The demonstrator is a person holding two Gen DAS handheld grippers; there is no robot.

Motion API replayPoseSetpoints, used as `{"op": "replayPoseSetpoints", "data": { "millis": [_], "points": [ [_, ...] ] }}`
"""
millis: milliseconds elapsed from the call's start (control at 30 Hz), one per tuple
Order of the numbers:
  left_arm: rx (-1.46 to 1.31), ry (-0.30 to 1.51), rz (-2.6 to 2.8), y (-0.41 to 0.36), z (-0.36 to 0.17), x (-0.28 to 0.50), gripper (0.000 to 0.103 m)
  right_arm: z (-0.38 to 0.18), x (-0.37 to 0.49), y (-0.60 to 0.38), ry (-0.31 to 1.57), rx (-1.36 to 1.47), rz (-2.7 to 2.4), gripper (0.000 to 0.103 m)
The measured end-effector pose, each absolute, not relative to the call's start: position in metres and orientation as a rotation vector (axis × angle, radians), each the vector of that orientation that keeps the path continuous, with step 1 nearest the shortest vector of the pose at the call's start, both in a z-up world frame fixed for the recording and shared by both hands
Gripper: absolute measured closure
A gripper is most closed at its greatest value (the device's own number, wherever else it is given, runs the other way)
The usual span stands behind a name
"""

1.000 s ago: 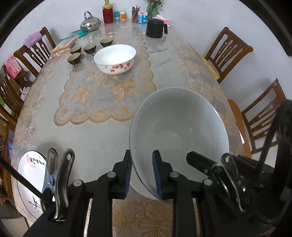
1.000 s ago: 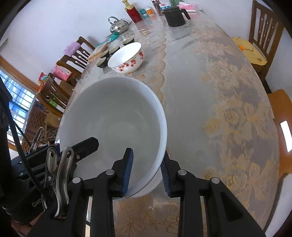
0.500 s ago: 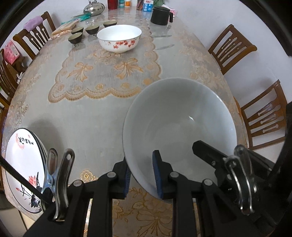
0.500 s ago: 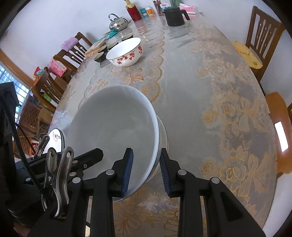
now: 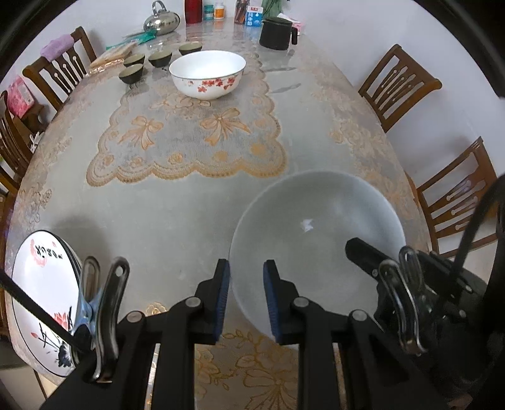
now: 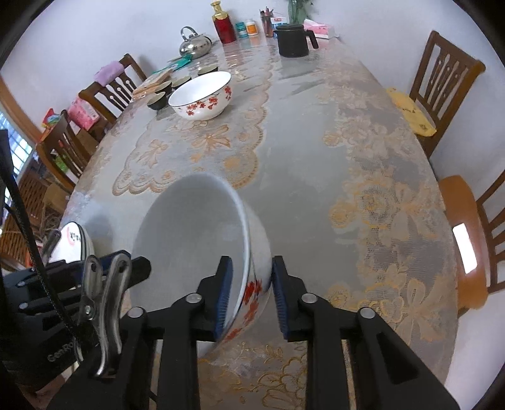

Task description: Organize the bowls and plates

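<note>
A large white bowl with red flowers (image 5: 318, 227) (image 6: 195, 233) is at the near end of the table. My left gripper (image 5: 244, 302) is shut on its left rim. My right gripper (image 6: 251, 299) is shut on its right rim, one finger inside and one outside; it also shows in the left wrist view (image 5: 410, 284). A second flowered bowl (image 5: 207, 73) (image 6: 202, 94) stands farther up the table. A stack of painted plates (image 5: 41, 293) (image 6: 71, 243) sits at the near left edge.
Several small dark cups (image 5: 148, 61) stand left of the far bowl. A kettle (image 5: 161, 20), red canister (image 6: 224, 26) and black mug (image 5: 276, 33) are at the far end. Wooden chairs (image 5: 397, 85) ring the table (image 5: 176, 202).
Both grippers and the large bowl have come down and pulled back; the bowl now sits low at the near end. The plate stack has come further into view.
</note>
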State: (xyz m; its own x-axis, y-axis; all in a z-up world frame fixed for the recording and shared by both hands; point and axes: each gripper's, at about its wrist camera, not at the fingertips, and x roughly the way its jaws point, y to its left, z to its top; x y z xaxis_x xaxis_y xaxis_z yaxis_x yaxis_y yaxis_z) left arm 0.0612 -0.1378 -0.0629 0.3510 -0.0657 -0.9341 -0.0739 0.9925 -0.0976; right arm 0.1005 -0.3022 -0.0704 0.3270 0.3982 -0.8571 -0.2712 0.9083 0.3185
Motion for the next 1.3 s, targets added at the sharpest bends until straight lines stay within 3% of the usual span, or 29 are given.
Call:
{"op": "replayPoseSetpoints", "data": {
  "millis": [1033, 1300],
  "points": [
    [-0.192, 1.217, 0.046, -0.117, -0.063, 0.055, 0.080, -0.064, 0.106, -0.327, 1.115, 0.267, 0.508, 0.087],
    [-0.196, 1.218, 0.059, -0.118, -0.063, 0.057, 0.080, -0.078, 0.103, -0.324, 1.131, 0.234, 0.524, 0.095]
  ]
}}
